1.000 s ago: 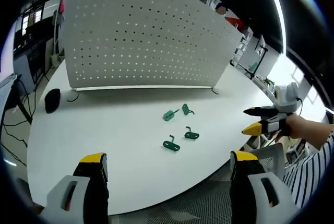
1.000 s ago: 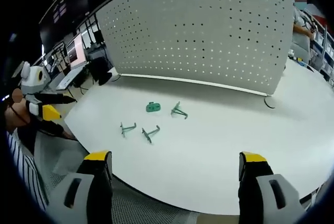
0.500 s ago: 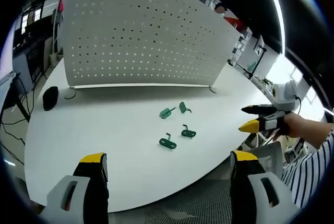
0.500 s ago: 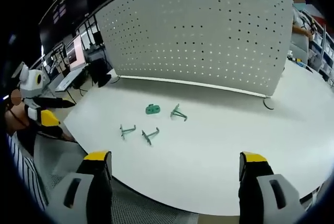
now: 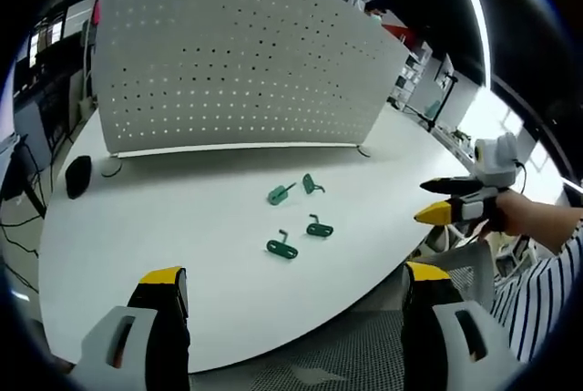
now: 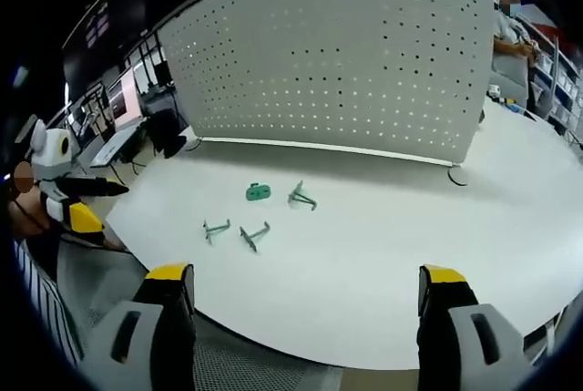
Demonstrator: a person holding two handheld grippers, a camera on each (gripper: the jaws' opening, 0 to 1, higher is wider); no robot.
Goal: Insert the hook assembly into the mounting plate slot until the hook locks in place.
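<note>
Green hooks wait on white table

Green hooks [image 5: 293, 213] lie scattered mid-table [image 5: 182, 254] before a standing pegboard [image 5: 237, 63]. Left claw [image 5: 296, 304] and right claw [image 6: 308, 309] hover at the edge, jaws apart, holding nothing.

Our left gripper [image 5: 296, 295] had two broad grey jaws, each capped with a yellow tip over a black pad and cut with a dark slot in the grey body. Our right gripper [image 6: 308, 295] was built the same way. Seen from the left gripper view, the right gripper carried slim black fingers [image 5: 446, 185], one yellow-tipped. We wore a sleeve [image 5: 544, 295] striped white and dark; the same stripes showed in the right gripper view.
</note>
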